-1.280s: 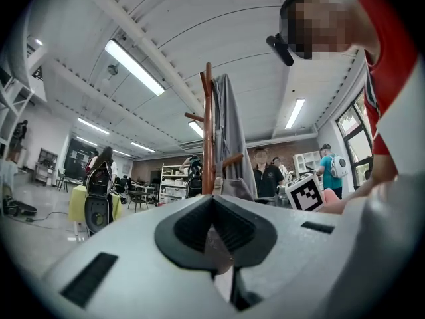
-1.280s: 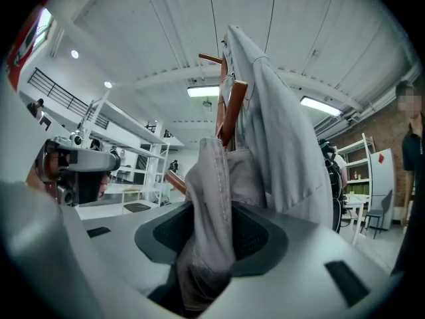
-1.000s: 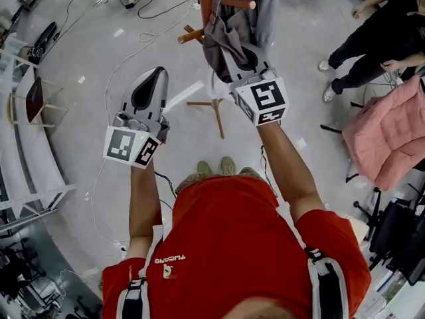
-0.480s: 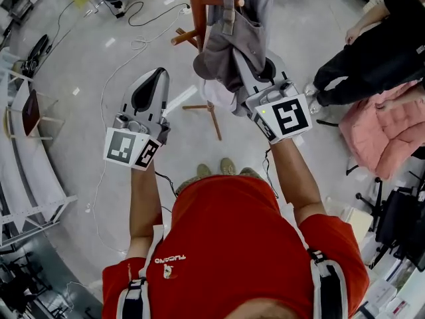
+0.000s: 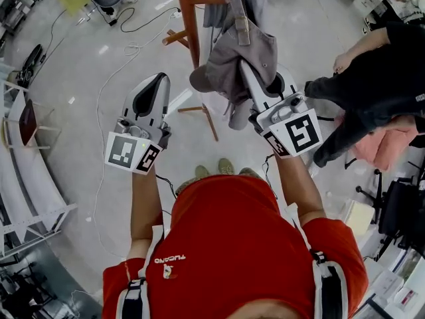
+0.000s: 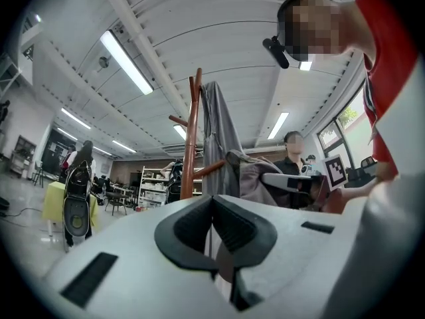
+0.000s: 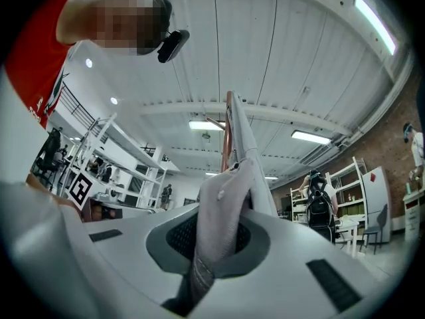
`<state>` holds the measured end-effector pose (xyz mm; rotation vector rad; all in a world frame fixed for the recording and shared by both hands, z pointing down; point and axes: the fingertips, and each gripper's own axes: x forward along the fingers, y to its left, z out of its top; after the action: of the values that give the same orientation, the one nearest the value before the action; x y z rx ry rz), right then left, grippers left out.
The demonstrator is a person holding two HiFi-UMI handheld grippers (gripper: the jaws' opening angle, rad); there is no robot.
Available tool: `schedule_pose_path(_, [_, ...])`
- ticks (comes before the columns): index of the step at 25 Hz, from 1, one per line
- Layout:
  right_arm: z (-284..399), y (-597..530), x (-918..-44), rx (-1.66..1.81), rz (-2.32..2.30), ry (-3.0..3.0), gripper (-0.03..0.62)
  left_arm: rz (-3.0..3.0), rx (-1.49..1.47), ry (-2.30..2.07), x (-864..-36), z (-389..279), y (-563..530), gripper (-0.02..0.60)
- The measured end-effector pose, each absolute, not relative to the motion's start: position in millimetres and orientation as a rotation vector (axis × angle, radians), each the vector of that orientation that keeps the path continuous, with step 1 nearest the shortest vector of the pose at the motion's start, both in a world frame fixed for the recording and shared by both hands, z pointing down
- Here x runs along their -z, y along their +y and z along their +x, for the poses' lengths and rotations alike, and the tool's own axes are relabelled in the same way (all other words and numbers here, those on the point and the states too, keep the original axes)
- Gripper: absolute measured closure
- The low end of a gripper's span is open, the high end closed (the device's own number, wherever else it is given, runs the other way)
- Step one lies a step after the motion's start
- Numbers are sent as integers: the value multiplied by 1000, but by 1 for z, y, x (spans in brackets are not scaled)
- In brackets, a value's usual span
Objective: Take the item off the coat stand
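Observation:
A wooden coat stand rises at the top of the head view, with pegs sticking out of its pole. My right gripper is shut on a bunched grey garment, which hangs just right of the pole. In the right gripper view the grey garment runs up between the pads of the right gripper, with the coat stand behind it. A longer grey cloth hangs down the coat stand. My left gripper is shut and empty, low and left of the stand; the left gripper points at it.
A person in black stands close on the right, beside a pink padded cover. Cables trail over the grey floor. White shelving lines the left edge. The stand's feet spread out just ahead of my shoes.
My right gripper has pulled the grey garment rightwards, away from the pole and its pegs. The person in black has come closer. My left gripper has hardly moved.

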<state>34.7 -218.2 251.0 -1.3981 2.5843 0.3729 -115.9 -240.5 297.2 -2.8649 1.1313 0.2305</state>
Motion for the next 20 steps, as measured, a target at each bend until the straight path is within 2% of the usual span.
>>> schedule_pose_path(20, [17, -183, -281, -333, -1229, 2727, 563, -2867, -227, 1097, -288, -117, -231, 572])
